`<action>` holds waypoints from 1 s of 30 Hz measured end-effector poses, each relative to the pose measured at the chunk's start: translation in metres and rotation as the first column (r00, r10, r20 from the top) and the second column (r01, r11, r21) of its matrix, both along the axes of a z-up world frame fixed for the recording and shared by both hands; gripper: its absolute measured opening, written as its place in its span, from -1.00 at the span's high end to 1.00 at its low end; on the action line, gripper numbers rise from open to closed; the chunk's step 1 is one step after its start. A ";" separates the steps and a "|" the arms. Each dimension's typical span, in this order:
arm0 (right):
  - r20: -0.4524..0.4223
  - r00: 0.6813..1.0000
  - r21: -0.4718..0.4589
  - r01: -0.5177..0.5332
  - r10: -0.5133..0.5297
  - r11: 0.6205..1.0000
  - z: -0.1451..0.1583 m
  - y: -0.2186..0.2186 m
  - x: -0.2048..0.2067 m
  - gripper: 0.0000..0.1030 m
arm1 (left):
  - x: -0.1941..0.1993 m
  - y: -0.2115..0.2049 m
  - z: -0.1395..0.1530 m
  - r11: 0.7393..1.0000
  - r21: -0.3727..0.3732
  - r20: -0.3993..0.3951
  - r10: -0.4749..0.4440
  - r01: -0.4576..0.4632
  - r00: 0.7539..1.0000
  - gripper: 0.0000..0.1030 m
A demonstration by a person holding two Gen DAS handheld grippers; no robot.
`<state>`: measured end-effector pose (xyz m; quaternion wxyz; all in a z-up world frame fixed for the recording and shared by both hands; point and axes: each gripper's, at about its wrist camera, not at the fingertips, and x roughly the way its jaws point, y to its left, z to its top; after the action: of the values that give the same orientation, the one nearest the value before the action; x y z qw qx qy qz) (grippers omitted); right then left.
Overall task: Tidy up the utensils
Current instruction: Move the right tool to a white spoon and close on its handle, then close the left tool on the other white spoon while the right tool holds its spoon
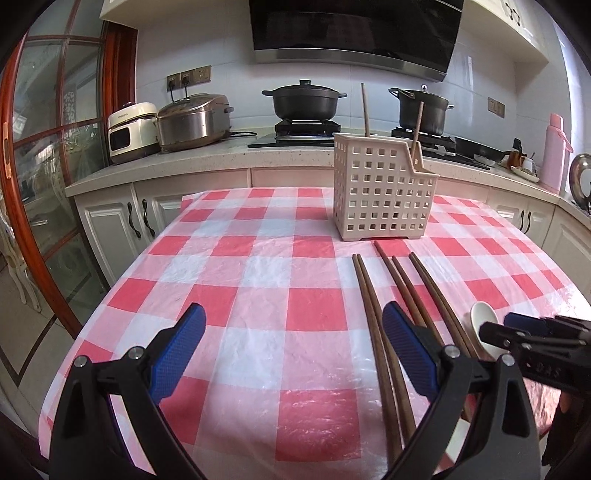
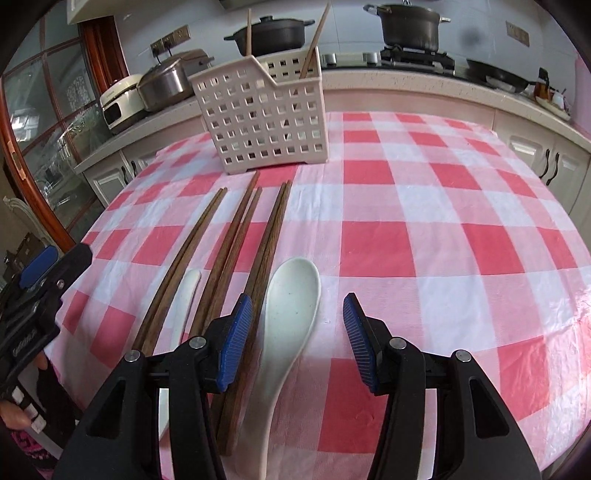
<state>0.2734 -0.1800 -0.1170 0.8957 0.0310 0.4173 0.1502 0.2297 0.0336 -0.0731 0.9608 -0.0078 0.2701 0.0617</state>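
Both tongs apart, empty: left tongs [image 1: 291,345], right tongs [image 2: 297,330] straddling glossy white ceramic spoon [image 2: 290,306], lower centre. Tapered wooden chopsticks [image 2: 236,240] alongside on crinkled checked tabletop [image 2: 424,240]; perforated plastic caddy [image 2: 262,122] upper centre.

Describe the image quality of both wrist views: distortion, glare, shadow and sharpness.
Left wrist view: strong fisheye bending of the counter edge, dark corner vignetting, sheen on the plastic checked tablecloth, caddy sharp. Right wrist view: same barrel distortion, a dark smudge on the wall by the pot, soft shadow under the right gripper, white spoon crisp.
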 end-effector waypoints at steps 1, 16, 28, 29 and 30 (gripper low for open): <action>-0.008 1.000 0.003 0.000 0.000 1.000 0.000 0.001 0.003 0.11 | -0.001 -0.001 0.000 1.000 0.002 0.000 -0.008 0.008 1.000 -0.81; -0.067 0.998 0.025 -0.015 0.016 1.000 -0.006 0.001 0.024 0.79 | -0.005 -0.023 -0.007 0.992 0.003 -0.034 -0.128 0.128 0.991 -0.52; -0.007 1.000 0.065 0.015 -0.015 0.998 0.002 -0.025 0.012 0.82 | 0.023 -0.060 -0.024 0.961 -0.110 -0.195 -0.273 0.255 0.942 0.34; -0.002 1.000 0.069 0.014 -0.013 0.998 0.002 -0.027 0.011 0.82 | 0.026 -0.063 -0.026 0.960 -0.117 -0.210 -0.274 0.255 0.939 0.36; 0.003 1.000 0.073 0.012 -0.013 0.997 0.003 -0.028 0.009 0.82 | 0.029 -0.066 -0.029 0.960 -0.121 -0.225 -0.274 0.252 0.935 0.42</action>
<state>0.2828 -0.2084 -0.1140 0.8957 0.0661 0.4097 0.1599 0.2587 -0.0324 -0.1021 0.9193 -0.0075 0.3854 -0.0794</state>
